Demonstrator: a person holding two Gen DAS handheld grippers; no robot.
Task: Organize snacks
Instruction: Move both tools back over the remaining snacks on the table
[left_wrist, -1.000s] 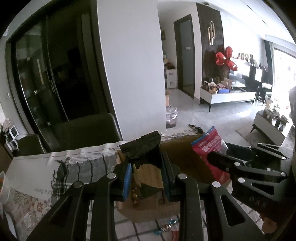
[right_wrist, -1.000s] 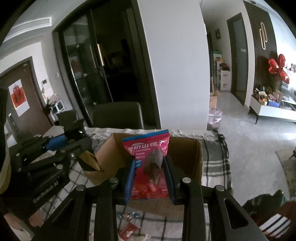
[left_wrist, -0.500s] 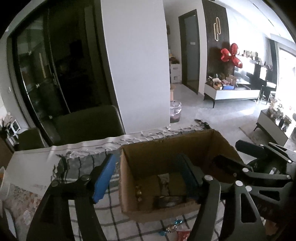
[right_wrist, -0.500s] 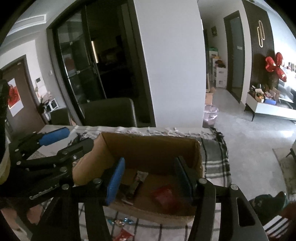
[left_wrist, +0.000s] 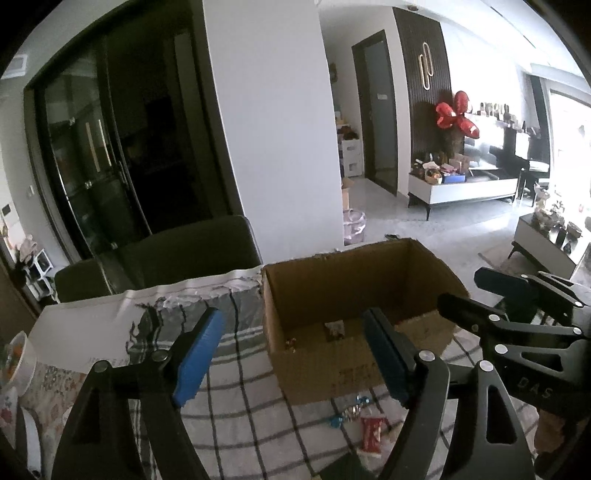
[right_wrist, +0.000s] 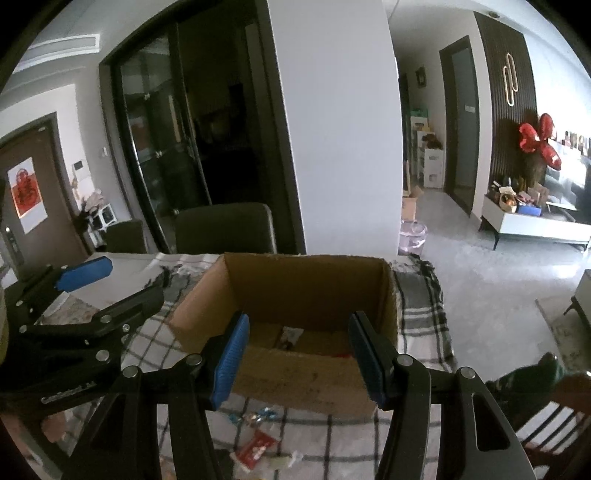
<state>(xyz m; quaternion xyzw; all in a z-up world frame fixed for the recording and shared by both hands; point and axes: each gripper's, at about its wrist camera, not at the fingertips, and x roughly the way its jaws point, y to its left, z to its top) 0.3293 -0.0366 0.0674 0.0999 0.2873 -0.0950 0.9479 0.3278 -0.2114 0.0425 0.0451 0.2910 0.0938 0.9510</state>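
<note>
An open cardboard box (left_wrist: 314, 365) (right_wrist: 295, 373) stands on a checked tablecloth; snack packets lie on its floor, partly hidden by its front wall. My left gripper (left_wrist: 291, 354) is open and empty, just in front of the box's left part. My right gripper (right_wrist: 299, 350) is open and empty over the box's front edge; it shows in the left wrist view (left_wrist: 469, 299) at the box's right side. Small wrapped candies (left_wrist: 351, 410) (right_wrist: 255, 415) and a red packet (left_wrist: 371, 432) (right_wrist: 255, 448) lie on the cloth in front of the box.
Dark chairs (left_wrist: 192, 251) (right_wrist: 225, 227) stand behind the table. A white bowl (left_wrist: 18, 362) sits at the table's left edge. The table's right edge drops to the living-room floor (right_wrist: 480, 266). A white pillar (left_wrist: 273, 129) rises behind the box.
One second ago the left gripper held a dark packet and the right a red packet above the box. Both opened, the packets dropped into the box, and both grippers drew back slightly.
</note>
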